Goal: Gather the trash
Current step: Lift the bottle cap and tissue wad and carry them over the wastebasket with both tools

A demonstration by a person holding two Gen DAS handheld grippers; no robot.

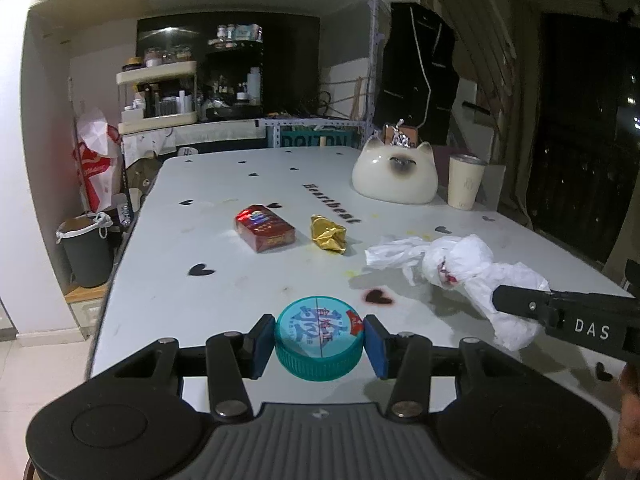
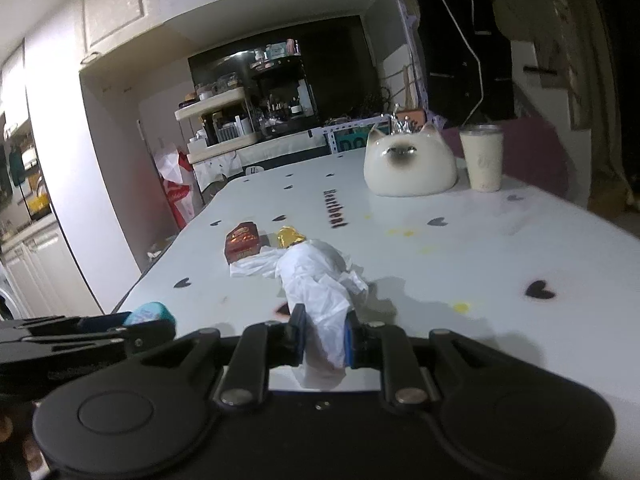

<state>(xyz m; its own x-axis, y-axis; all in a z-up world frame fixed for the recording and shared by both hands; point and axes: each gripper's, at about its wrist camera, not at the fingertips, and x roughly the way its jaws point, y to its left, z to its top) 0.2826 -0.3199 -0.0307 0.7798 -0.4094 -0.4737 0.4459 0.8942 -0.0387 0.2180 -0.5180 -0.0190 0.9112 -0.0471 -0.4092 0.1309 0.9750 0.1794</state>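
Observation:
My left gripper (image 1: pixel 319 340) is shut on a teal round lid (image 1: pixel 319 338) with a printed label, held just above the near table edge. My right gripper (image 2: pixel 325 340) is shut on a crumpled white tissue (image 2: pixel 316 280) that trails forward over the table; it also shows in the left wrist view (image 1: pixel 460 264), with a red stain. A red packet (image 1: pixel 265 227) and a gold foil wrapper (image 1: pixel 328 234) lie on the white table (image 1: pixel 180 240) farther back. The lid shows at the left of the right wrist view (image 2: pixel 149 313).
A white cat-shaped ceramic (image 1: pixel 394 178) and a cream cup (image 1: pixel 464 182) stand at the table's far right. A dark bin with a white liner (image 1: pixel 86 248) stands on the floor left of the table. Shelves with jars (image 1: pixel 160 96) line the back wall.

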